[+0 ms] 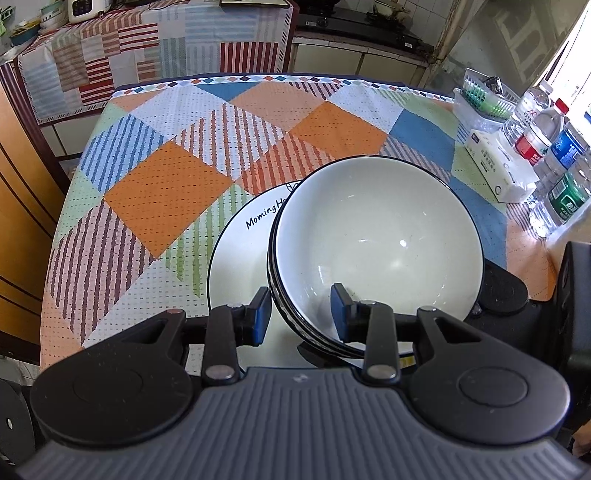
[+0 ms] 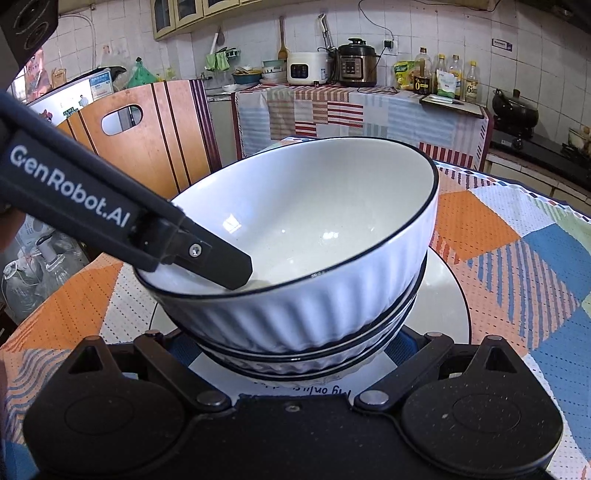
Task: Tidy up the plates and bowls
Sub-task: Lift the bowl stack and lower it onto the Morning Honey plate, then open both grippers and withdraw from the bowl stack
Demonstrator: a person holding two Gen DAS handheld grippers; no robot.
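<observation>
Two right tongs [image 2: 295, 343] fingertips hidden (behind bowls [image 2: 303, 258]).

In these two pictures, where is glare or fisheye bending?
Left wrist view: window light at the right edge washes out the bottles; small highlights inside the top bowl; table edge bows. Right wrist view: the bowl shows bright reflections; wall tiles curve.

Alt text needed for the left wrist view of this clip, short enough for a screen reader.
The left gripper straddles the near rim of a stack of white bowls resting on a white plate lettered in black, on a patchwork tablecloth. Water bottles and a tissue box stand at the right.
</observation>
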